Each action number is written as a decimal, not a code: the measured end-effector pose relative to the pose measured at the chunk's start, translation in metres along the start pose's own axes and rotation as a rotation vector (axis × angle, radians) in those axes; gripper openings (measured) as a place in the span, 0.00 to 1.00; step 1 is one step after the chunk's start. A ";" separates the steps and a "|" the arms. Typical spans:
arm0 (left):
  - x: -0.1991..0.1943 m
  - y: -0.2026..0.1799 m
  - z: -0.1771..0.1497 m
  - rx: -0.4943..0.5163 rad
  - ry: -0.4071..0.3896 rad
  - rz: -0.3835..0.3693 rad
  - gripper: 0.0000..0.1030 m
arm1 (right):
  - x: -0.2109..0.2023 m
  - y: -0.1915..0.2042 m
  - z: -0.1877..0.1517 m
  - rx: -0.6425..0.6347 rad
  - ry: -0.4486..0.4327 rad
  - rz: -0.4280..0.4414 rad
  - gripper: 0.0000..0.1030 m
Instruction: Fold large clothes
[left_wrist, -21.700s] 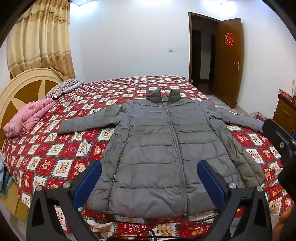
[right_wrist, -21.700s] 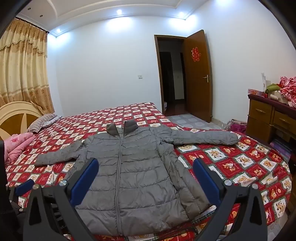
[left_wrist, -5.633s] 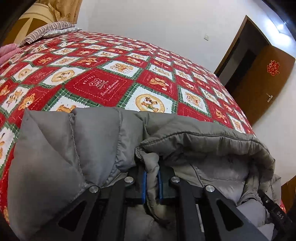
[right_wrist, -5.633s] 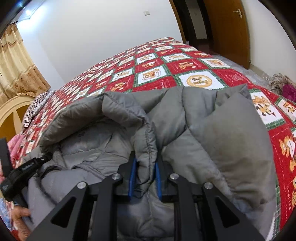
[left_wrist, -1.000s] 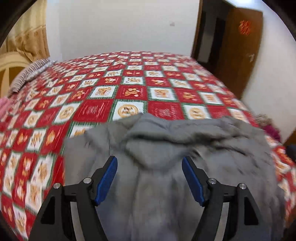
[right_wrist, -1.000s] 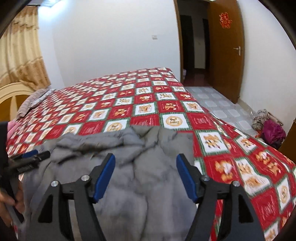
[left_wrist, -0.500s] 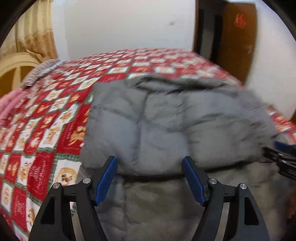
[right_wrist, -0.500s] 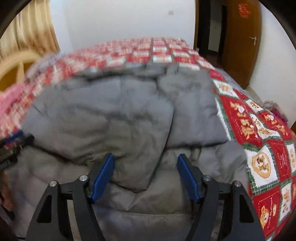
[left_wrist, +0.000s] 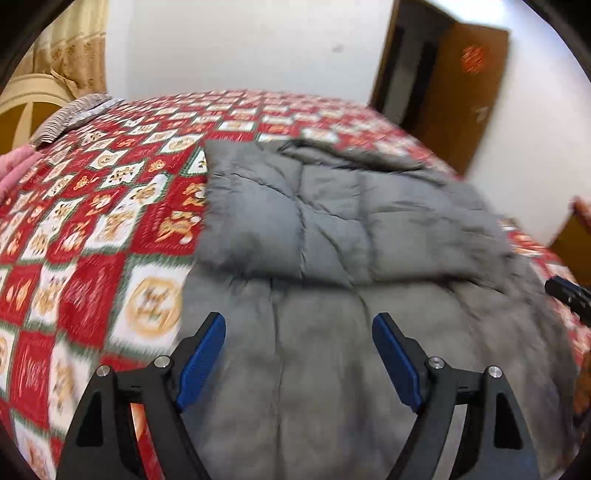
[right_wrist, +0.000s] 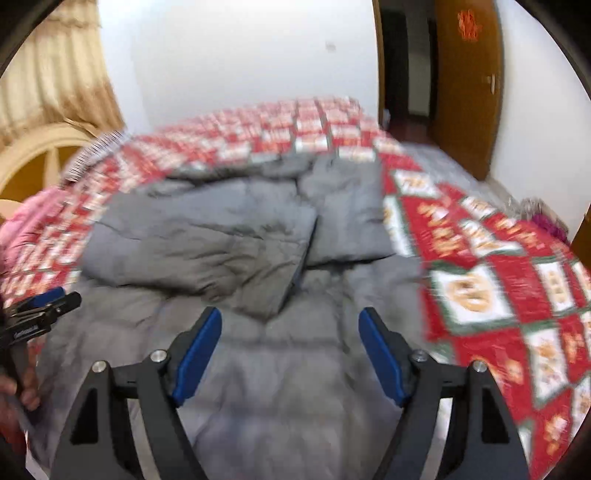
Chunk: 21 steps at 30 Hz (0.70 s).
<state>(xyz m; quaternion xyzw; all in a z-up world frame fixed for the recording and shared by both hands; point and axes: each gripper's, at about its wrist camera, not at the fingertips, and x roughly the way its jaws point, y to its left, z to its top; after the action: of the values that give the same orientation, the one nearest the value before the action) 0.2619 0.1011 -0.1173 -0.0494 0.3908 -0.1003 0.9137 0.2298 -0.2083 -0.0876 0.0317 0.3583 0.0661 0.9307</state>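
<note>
A grey quilted jacket (left_wrist: 332, 229) lies on the bed, its far part folded back over the near part so a fold edge runs across the middle. In the right wrist view the same jacket (right_wrist: 229, 236) shows a loose flap on top. My left gripper (left_wrist: 299, 332) hovers above the near half, its jaws opening, with nothing between the blue pads (left_wrist: 201, 363). My right gripper (right_wrist: 290, 325) likewise hangs over the near half near the jacket's right side, jaws opening and empty. The left gripper's tip (right_wrist: 40, 306) shows at the right view's left edge.
The bed carries a red, white and green patterned cover (left_wrist: 96, 229). A striped pillow (left_wrist: 70, 118) and pink bedding (right_wrist: 33, 218) lie at the head end by the cream headboard (right_wrist: 40, 155). A brown door (left_wrist: 465, 88) stands open on the right; a person's hand (right_wrist: 14, 391) shows at lower left.
A second ago both grippers were farther in, looking over the bunched jacket. They have drawn back toward the near edge and lower, the folded-over jacket now lies flat, and both jaws stand a bit wider.
</note>
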 end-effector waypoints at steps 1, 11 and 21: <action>-0.021 0.007 -0.012 0.005 -0.016 -0.024 0.80 | -0.020 -0.003 -0.005 -0.016 -0.025 0.006 0.77; -0.120 0.046 -0.098 0.016 -0.054 -0.262 0.80 | -0.131 -0.072 -0.086 0.157 -0.006 0.036 0.78; -0.255 0.088 -0.114 0.083 -0.330 -0.362 0.80 | -0.128 -0.067 -0.133 0.124 0.111 0.018 0.78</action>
<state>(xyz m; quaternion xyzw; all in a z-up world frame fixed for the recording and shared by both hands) 0.0201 0.2425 -0.0309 -0.0966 0.2166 -0.2688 0.9335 0.0530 -0.2915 -0.1090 0.0889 0.4127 0.0538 0.9049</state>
